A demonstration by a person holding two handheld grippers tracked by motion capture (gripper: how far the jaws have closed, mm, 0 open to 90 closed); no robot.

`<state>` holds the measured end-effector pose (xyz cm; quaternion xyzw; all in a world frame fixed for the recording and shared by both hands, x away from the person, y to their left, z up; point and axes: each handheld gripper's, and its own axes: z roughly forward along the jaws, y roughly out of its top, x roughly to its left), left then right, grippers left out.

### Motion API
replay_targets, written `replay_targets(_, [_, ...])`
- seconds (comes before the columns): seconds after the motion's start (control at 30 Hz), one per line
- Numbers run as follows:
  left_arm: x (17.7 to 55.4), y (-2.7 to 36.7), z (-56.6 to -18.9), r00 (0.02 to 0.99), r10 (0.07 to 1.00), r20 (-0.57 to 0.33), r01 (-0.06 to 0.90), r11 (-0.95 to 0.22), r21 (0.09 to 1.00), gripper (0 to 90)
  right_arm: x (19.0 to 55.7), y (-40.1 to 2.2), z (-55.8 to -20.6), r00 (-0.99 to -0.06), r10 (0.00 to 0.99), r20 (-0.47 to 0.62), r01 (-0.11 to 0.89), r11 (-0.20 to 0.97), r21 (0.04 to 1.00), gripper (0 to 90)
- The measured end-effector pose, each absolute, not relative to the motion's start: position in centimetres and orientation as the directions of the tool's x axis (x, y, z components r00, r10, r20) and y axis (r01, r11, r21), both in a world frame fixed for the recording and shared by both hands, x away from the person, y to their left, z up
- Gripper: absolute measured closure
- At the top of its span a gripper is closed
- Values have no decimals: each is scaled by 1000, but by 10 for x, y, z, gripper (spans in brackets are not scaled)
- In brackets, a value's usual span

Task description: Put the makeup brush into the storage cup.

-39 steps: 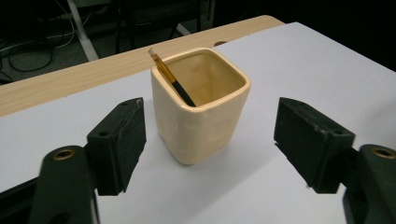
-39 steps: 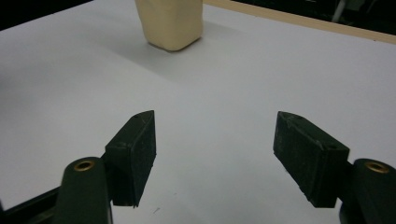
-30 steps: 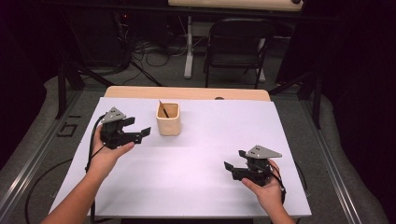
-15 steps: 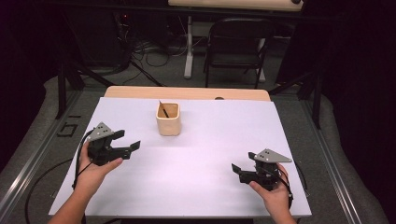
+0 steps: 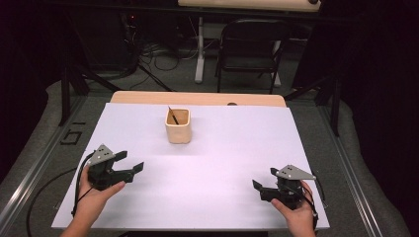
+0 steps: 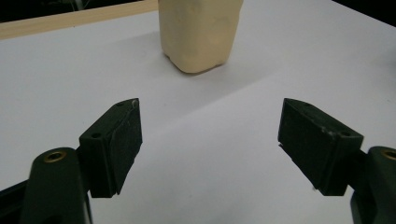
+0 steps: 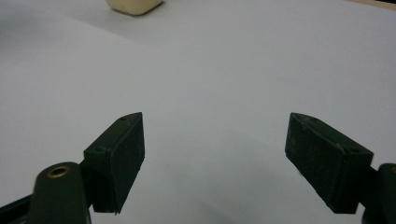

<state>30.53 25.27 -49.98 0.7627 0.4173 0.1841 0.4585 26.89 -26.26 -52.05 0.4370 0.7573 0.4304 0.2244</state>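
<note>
Both sets of jaws are spread wide with nothing between them. Going left to right: the left gripper (image 5: 126, 167) sits in the person's left hand (image 5: 94, 197) at the near-left of the white table (image 5: 222, 158), jaws pointing right and toward the far side, with its cable (image 5: 44, 197) trailing off the near-left edge. In the left gripper view its own two jaws are well apart over bare white surface, and the cream cup (image 6: 201, 32) stands straight ahead beyond them with nothing in the way.

That cream cup (image 5: 178, 126) is at the far-middle of the table, upright, with a thin dark stick (image 5: 173, 116) leaning inside it. You only catch the stick from the high view, since the left gripper view cuts off the cup's top.

Over at the near-right, the right gripper (image 5: 259, 188) is held in the right hand (image 5: 296, 215), grey plate on top, jaws pointing left and released. The right gripper view shows its jaws wide apart over bare table, and just the bottom of the cup (image 7: 134, 5) at the top-left edge, far off.

Beyond the table the high view has a wooden strip (image 5: 197, 98) along the far edge, a black folding chair (image 5: 249, 54), and cables on the floor (image 5: 158, 57).
</note>
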Motion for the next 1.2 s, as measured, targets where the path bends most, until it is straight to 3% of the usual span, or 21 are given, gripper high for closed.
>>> replay_targets(1.2, [280,271,-534,557,829,-57,492,-274,826,226,251,-294,-536,-470,882,36,492,228,840,202])
